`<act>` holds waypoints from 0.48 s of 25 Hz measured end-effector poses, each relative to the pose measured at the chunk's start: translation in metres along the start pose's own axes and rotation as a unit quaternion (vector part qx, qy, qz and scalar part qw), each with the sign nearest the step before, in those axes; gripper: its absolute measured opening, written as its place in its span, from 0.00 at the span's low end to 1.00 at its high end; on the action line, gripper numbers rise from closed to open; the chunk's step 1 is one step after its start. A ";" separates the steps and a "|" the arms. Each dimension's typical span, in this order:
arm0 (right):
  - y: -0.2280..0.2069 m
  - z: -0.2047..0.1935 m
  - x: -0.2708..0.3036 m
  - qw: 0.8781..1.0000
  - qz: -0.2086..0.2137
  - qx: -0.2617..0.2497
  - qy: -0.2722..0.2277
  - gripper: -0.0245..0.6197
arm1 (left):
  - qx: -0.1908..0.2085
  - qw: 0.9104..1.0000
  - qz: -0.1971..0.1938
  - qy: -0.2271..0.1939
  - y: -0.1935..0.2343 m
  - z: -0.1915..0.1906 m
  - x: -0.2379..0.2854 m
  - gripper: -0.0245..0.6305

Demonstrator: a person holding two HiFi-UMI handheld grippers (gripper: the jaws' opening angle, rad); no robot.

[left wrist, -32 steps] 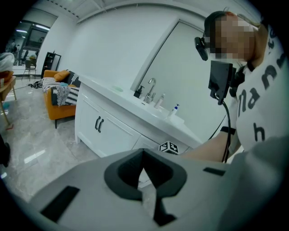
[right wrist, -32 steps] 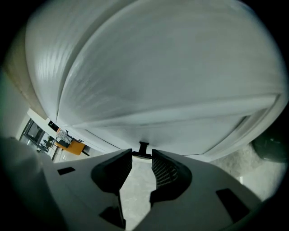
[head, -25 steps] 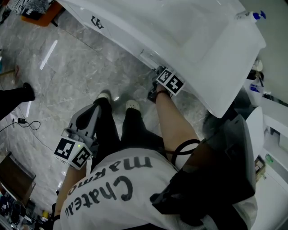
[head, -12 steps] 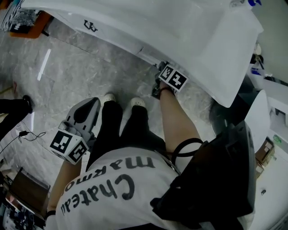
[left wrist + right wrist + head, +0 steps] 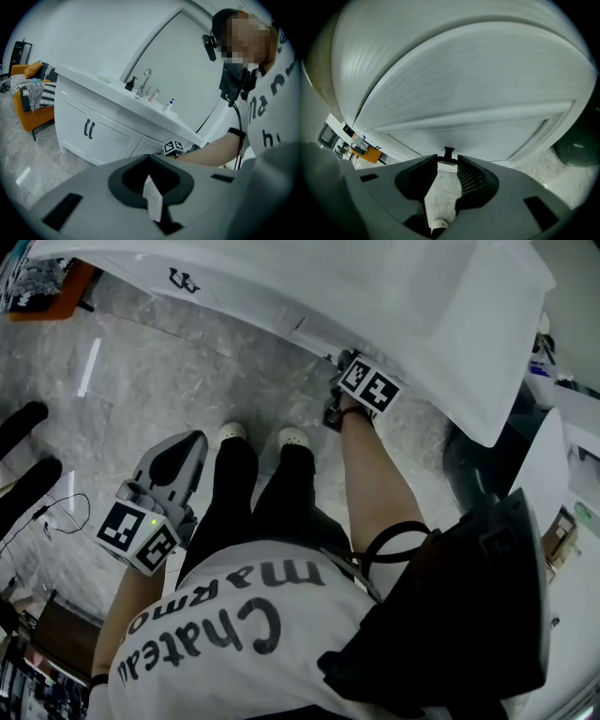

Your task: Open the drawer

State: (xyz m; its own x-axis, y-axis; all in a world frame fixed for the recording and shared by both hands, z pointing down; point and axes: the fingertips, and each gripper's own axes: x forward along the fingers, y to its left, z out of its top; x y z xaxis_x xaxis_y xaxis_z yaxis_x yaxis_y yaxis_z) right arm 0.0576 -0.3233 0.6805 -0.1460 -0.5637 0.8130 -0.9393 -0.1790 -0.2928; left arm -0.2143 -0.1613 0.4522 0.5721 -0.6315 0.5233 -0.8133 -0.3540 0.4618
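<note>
A white vanity (image 5: 422,324) fills the top of the head view. In the right gripper view its drawer front (image 5: 478,98) is close ahead. My right gripper (image 5: 448,159) is shut on the drawer's small black handle (image 5: 448,153), one ribbed pad on each side of the bar. From above, only that gripper's marker cube (image 5: 367,385) shows, tucked under the counter edge. My left gripper (image 5: 190,441) hangs beside the person's left leg, away from the vanity, jaws together with nothing in them. Its own view looks across at the vanity (image 5: 93,126).
Grey marble floor (image 5: 187,381) lies before the vanity, with the person's white shoes (image 5: 232,433) on it. An orange chair (image 5: 33,93) stands left of the vanity. A faucet (image 5: 146,77) and bottles sit on the counter. A dark bin (image 5: 576,147) stands right of the drawer.
My left gripper has drifted a little beside the leg and turned. The right gripper has stayed at the drawer handle.
</note>
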 end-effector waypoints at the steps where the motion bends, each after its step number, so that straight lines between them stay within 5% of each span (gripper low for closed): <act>1: 0.000 0.000 0.000 1.000 0.001 -0.001 0.001 0.25 | 0.000 1.000 -0.001 0.001 -0.001 -0.002 0.000 0.05; 12: 0.003 0.000 -0.002 1.000 0.000 -0.011 -0.006 0.25 | -0.017 1.000 -0.001 -0.004 0.005 -0.013 -0.004 0.05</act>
State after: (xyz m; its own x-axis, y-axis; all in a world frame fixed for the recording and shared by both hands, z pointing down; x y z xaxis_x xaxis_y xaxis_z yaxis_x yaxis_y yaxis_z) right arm 0.0549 -0.3228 0.6781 -0.1426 -0.5738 0.8065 -0.9456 -0.1618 -0.2823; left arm -0.2193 -0.1510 0.4619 0.5731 -0.6357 0.5171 -0.8079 -0.3324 0.4867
